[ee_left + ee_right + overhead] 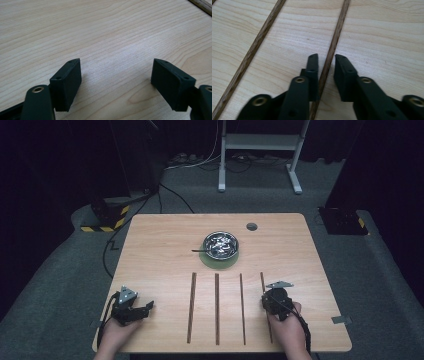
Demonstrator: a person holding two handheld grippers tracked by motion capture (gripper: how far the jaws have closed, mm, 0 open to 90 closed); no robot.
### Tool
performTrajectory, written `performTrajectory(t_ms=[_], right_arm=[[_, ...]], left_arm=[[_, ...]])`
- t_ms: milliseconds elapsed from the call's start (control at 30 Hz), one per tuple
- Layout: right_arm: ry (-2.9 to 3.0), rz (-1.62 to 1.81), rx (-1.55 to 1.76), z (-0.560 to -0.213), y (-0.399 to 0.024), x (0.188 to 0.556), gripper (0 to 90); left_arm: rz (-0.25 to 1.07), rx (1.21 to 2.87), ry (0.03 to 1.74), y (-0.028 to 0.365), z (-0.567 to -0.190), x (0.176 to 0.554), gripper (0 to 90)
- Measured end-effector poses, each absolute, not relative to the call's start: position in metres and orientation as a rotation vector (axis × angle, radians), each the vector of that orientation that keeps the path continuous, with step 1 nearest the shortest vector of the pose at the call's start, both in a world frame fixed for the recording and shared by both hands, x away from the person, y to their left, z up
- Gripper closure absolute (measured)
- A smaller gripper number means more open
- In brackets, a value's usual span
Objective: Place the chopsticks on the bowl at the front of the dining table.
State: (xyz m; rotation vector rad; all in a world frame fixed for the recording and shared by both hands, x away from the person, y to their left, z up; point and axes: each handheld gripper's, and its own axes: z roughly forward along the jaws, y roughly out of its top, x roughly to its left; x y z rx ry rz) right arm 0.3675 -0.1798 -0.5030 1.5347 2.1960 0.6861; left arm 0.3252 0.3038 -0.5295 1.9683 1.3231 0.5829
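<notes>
Right gripper view: claw (326, 58) astride stick (337, 32).

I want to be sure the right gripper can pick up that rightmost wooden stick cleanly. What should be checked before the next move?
1. Rightmost stick runs between the right gripper jaws: ok.
2. Pads pressing on it: not ok, a small gap shows on each side.
3. Stick lies flat on the table: ok.
4. Neighbouring stick is clear of the jaws: ok.
5. Left gripper is open with nothing between its jaws: ok.
6. Bowl stands far from both grippers: ok.
</notes>
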Motion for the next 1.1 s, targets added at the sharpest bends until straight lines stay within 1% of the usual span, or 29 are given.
performTrajectory(t_ms=[67,133,167,233,267,367,600,667,967,1100], right_arm=[[2.196,0.687,1.538,-0.503,-0.18,0.367,75.5],[2.198,0.684,1.547,-0.503,-0.181,0.366,71.1],[2.199,0.682,1.539,-0.503,-0.182,0.366,71.2],[2.196,0.68,1.528,-0.503,-0.182,0.363,77.7],[2.196,0.68,1.528,-0.503,-0.182,0.363,77.7],[2.194,0.693,1.551,-0.503,-0.183,0.364,83.6],[2.182,0.722,1.533,-0.494,-0.181,0.365,84.2],[2.175,0.741,1.513,-0.486,-0.178,0.367,84.2],[2.173,0.766,1.479,-0.479,-0.17,0.37,84.4],[2.149,0.795,1.448,-0.468,-0.167,0.372,84.5]], left_arm=[[0.583,1.968,1.323,0.304,-0.529,0.325,24.4],[0.583,1.968,1.323,0.304,-0.53,0.325,24.4],[0.583,1.968,1.323,0.304,-0.53,0.325,24.4],[0.583,1.968,1.323,0.304,-0.529,0.325,24.4],[0.583,1.968,1.323,0.304,-0.529,0.325,24.4],[0.583,1.968,1.323,0.304,-0.53,0.325,24.4],[0.582,1.968,1.323,0.304,-0.529,0.325,24.4],[0.583,1.968,1.323,0.304,-0.529,0.325,24.4],[0.583,1.968,1.323,0.304,-0.529,0.325,24.4],[0.586,1.975,1.322,0.304,-0.529,0.325,24.4]])
